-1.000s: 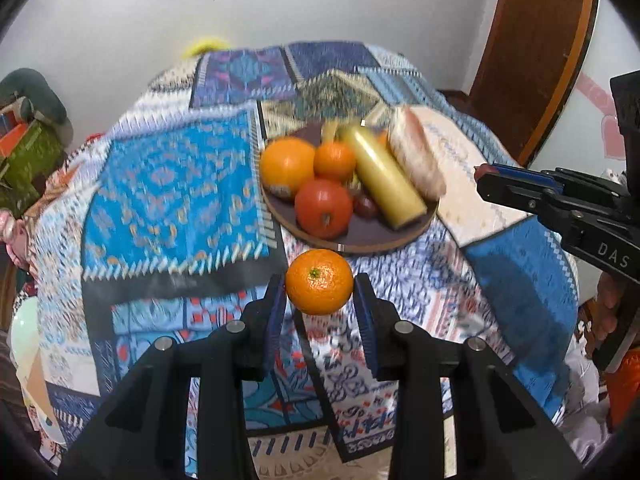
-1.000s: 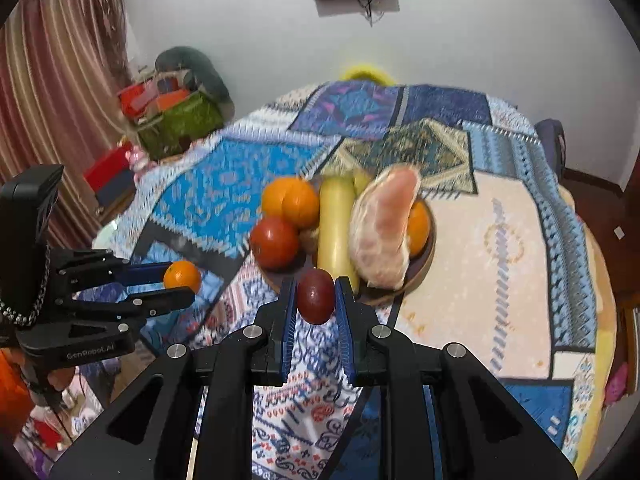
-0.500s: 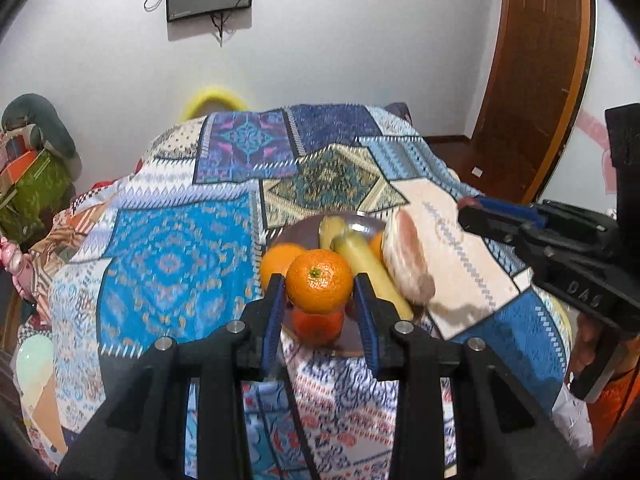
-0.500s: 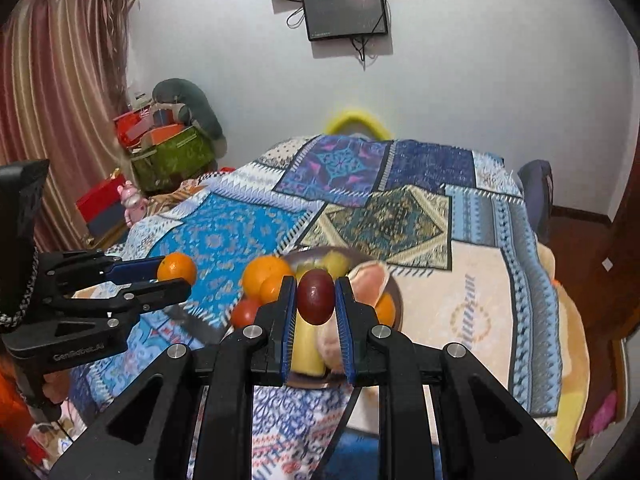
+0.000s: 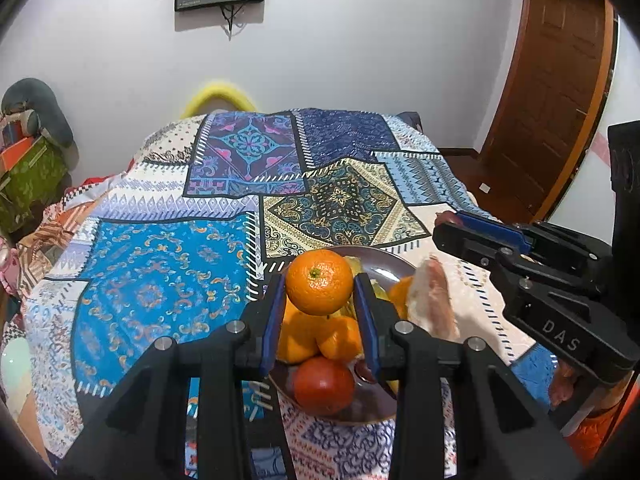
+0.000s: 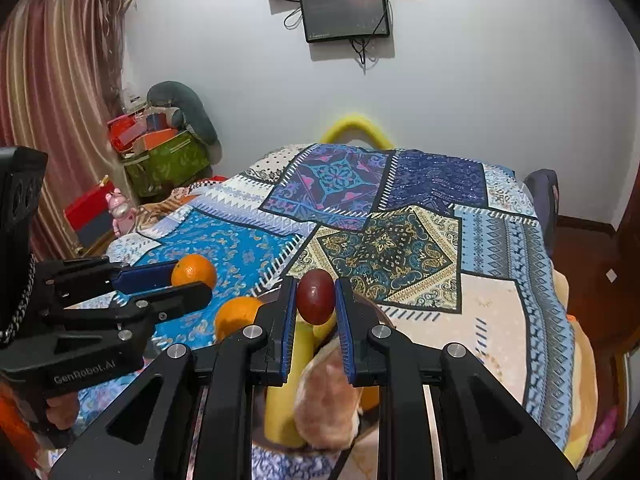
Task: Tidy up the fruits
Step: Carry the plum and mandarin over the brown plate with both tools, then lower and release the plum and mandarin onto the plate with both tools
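Legibly, "DAS" on right gripper, "GenRobot.AI" on left gripper.

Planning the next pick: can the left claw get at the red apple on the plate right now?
Probably not. The left claw is shut on the orange, so it has no free grip. The red apple sits at the plate's near edge, uncovered, below the claw.

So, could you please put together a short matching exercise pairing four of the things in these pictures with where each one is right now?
Things:
1. mandarin
2. dark red plum
3. red tomato
4. small monitor

Places:
A. on the wall
B. in the right gripper
C. on the brown plate
D. in the left gripper

Pairs: 1-D, 2-B, 3-C, 4-A
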Tool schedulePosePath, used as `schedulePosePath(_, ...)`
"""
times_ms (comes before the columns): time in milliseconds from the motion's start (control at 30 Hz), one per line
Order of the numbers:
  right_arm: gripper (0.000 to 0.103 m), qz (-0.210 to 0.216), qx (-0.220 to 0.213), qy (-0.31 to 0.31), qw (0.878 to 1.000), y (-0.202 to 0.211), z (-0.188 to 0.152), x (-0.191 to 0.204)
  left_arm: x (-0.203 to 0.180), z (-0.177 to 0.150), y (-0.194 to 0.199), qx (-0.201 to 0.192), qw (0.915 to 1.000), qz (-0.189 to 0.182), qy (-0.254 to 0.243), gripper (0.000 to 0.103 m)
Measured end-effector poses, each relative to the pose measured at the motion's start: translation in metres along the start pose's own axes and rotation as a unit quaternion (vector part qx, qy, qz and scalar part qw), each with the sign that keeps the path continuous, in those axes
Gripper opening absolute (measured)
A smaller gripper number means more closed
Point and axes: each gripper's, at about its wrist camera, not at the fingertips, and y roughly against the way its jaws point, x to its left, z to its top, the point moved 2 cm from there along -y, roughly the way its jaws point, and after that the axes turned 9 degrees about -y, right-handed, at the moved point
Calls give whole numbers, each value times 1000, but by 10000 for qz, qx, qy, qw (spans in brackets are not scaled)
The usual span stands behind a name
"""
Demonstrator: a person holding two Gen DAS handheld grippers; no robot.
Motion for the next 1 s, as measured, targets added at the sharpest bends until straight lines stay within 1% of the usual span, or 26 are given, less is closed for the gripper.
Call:
schedulePosePath(133, 18, -135, 170, 3, 9998, -24, -1, -7, 0, -2, -24, 166, 9998, -97, 5, 35)
schedulePosePath(300, 18, -108, 364, -101, 9992, -42, -6, -17, -2, -2, -45, 237, 9997, -91, -65, 35)
schedulePosePath(433, 18, -81, 355, -96, 9993, -45, -10, -19, 4, -4, -57, 298, 9995, -42, 137, 35)
schedulePosePath(500, 18, -103, 399, -65, 9991, -47, -10, -19, 7, -5, -61, 313, 9991, -109, 277, 35)
schedulePosePath(533, 19, -99, 414, -62, 9991, -47, -10, -19, 7, -6, -62, 330, 9989, -134, 301, 35)
schedulePosePath(567, 24, -109, 412, -71, 9991, -48, -10, -20, 7, -6, -63, 338, 9988, -143, 309, 35)
schedulePosePath(600, 34, -115, 396, -93, 9991, -47, -9, -21, 7, -5, -62, 330, 9990, -143, 276, 35)
schedulePosePath(667, 43, -103, 352, -163, 9992, -44, -8, -24, 5, -4, -57, 258, 9994, -146, 196, 36)
schedulePosePath(733, 44, -90, 296, -228, 9993, -39, -8, -27, 1, -1, -46, 128, 9999, -37, 71, 39)
schedulePosePath(867, 43, -141, 207, -208, 9995, -25, -5, -27, -3, 4, -21, -109, 9999, 79, -42, 39)
schedulePosePath(1000, 43, -265, -71, -114, 9996, 4, 1, -23, -10, 9, 20, -459, 9986, 244, -127, 39)
